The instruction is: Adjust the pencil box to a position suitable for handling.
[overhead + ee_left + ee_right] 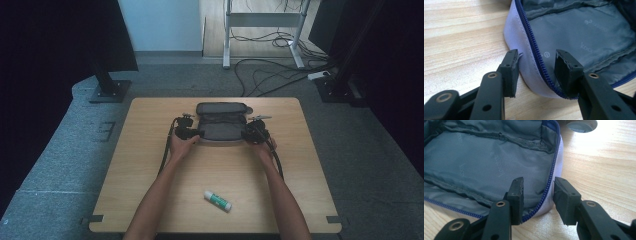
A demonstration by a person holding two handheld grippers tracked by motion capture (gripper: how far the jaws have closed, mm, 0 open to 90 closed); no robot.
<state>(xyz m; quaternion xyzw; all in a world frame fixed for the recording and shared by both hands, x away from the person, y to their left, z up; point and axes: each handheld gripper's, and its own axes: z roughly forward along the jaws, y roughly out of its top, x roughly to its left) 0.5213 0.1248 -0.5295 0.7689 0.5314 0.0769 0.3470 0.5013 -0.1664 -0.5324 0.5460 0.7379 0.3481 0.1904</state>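
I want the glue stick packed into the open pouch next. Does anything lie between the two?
Nothing visible does. The glue stick lies alone on bare table near the person's edge; the open pouch sits farther back, its ends straddled by the left claw and right claw.

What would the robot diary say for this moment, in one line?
left gripper: open, straddling pouch rim | right gripper: open, straddling opposite rim | pouch: unzipped, lying open | glue stick: untouched, near edge
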